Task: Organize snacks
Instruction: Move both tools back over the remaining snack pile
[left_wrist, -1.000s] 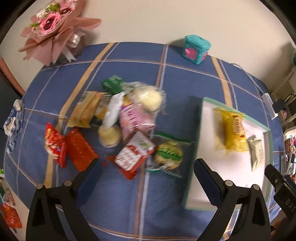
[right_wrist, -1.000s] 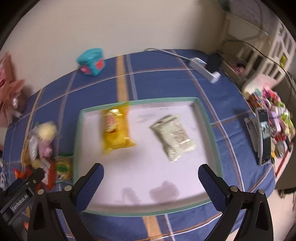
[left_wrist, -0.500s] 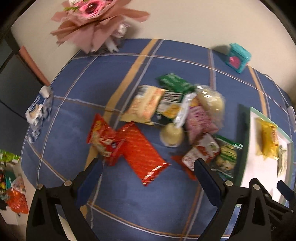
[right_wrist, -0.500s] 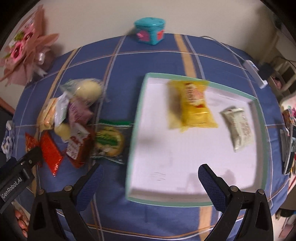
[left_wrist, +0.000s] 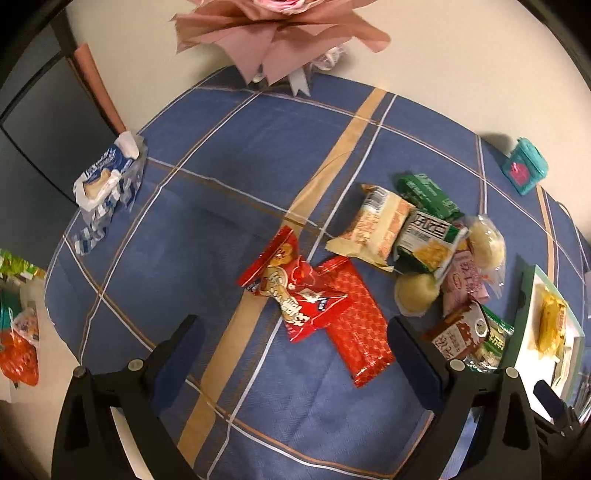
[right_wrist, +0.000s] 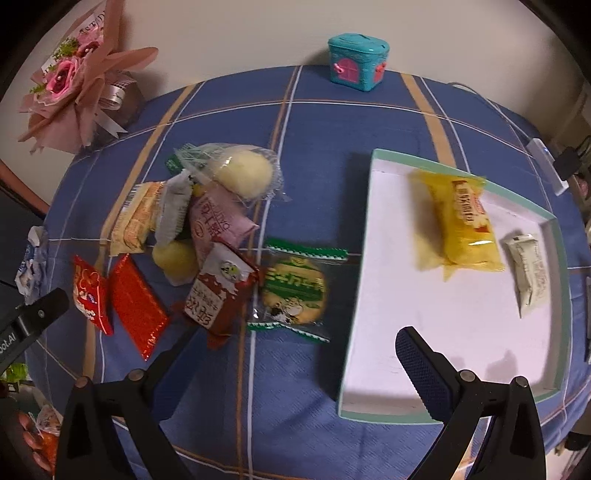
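Note:
A heap of snack packets lies on the blue checked tablecloth. In the left wrist view a red bear-print packet (left_wrist: 293, 286) overlaps a red foil bar (left_wrist: 356, 325), and my left gripper (left_wrist: 295, 354) hangs open just in front of them, holding nothing. From the right wrist I see a green cookie packet (right_wrist: 295, 288) and a brown-and-white carton (right_wrist: 218, 291) left of the white tray (right_wrist: 373, 221). Inside the tray lie a yellow packet (right_wrist: 461, 225) and a pale packet (right_wrist: 530, 271). My right gripper (right_wrist: 295, 369) is open above the cloth by the tray's near-left corner.
A pink bouquet (right_wrist: 74, 81) stands at the back left and a teal box (right_wrist: 356, 61) at the back edge. An opened blue-white bag (left_wrist: 107, 181) lies near the table's left edge. A power strip (right_wrist: 546, 162) sits at the far right.
Both grippers have swung left. The left view now centres on the red packets rather than the tray. The right view has shifted from the tray to the snack heap beside it.

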